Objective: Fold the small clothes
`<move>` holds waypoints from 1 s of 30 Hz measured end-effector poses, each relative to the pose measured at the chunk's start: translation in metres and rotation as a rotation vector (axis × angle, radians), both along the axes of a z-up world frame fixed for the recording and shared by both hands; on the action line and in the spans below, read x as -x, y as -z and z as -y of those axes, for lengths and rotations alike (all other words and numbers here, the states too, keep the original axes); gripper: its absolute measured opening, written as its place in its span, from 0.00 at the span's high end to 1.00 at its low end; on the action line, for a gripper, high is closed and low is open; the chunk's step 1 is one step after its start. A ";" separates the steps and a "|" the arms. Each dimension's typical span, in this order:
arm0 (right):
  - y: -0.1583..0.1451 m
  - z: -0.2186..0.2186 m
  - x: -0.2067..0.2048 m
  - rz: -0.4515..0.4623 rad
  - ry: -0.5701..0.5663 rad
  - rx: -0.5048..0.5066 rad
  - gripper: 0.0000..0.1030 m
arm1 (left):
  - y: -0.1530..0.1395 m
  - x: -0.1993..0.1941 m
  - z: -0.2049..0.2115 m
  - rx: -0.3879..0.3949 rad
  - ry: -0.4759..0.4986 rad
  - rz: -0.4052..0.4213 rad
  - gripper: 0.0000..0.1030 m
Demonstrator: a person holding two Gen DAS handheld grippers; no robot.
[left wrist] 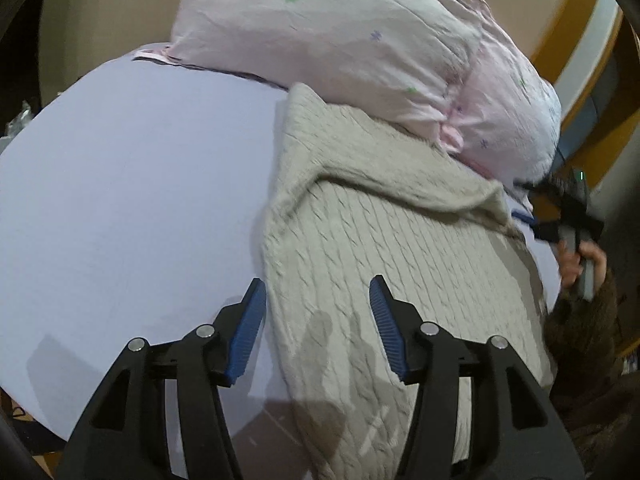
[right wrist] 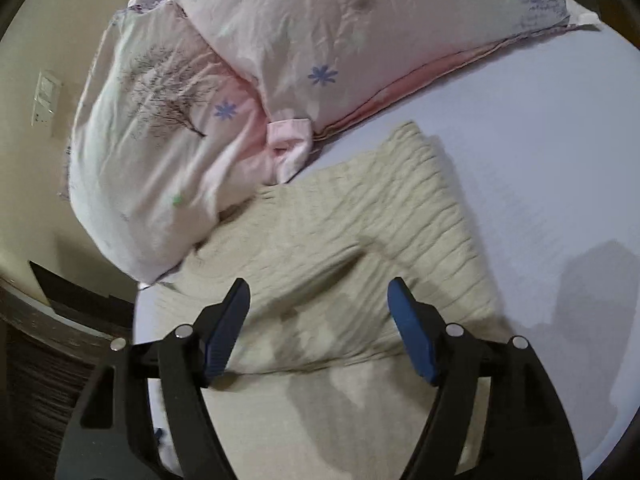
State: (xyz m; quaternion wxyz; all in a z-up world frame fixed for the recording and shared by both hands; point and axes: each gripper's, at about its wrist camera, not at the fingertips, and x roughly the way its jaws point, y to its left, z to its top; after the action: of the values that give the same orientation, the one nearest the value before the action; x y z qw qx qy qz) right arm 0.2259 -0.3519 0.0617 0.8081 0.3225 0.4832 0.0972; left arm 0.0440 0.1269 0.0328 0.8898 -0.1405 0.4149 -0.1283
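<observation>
Left wrist view: left gripper [left wrist: 317,300] jaws wide apart, holding nothing, above the knit sweater [left wrist: 400,248] lying partly folded on the bed [left wrist: 132,200] against the pillows [left wrist: 340,48]. Right wrist view: right gripper [right wrist: 319,304] jaws likewise spread and empty over the sweater [right wrist: 360,240]; one flap appears folded, further folds likely remain.

I see a bed with a pale lavender sheet [left wrist: 132,200], bare across the left and centre of my left wrist frame. A beige cable-knit garment [left wrist: 380,248] lies flat on it, right of centre, with a flap folded across its upper part. Two pink floral pillows [right wrist: 168,128] sit on the sheet in the upper left of my right wrist frame, touching the knit's far edge.
</observation>
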 end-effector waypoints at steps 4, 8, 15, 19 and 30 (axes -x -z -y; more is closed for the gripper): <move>-0.003 -0.019 -0.021 -0.097 0.013 0.050 0.31 | 0.006 0.002 0.007 -0.024 0.010 -0.027 0.44; 0.021 -0.045 -0.051 -0.215 -0.049 0.129 0.94 | 0.010 0.005 0.009 -0.043 0.005 -0.044 0.42; -0.037 0.000 0.005 0.230 0.069 0.026 0.94 | 0.011 0.016 0.002 -0.002 0.012 -0.030 0.41; -0.002 0.027 0.040 0.059 0.113 0.109 0.81 | 0.012 0.019 -0.003 0.044 0.027 -0.024 0.41; 0.023 0.063 0.187 -0.041 -0.020 -0.043 0.47 | 0.022 0.059 -0.005 0.285 0.133 -0.024 0.47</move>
State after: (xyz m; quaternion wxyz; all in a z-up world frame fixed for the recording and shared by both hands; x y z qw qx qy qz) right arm 0.0387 -0.4148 0.0385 0.7900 0.3369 0.5005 0.1092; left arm -0.0152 0.1315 0.0106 0.8454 -0.2391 0.4113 -0.2428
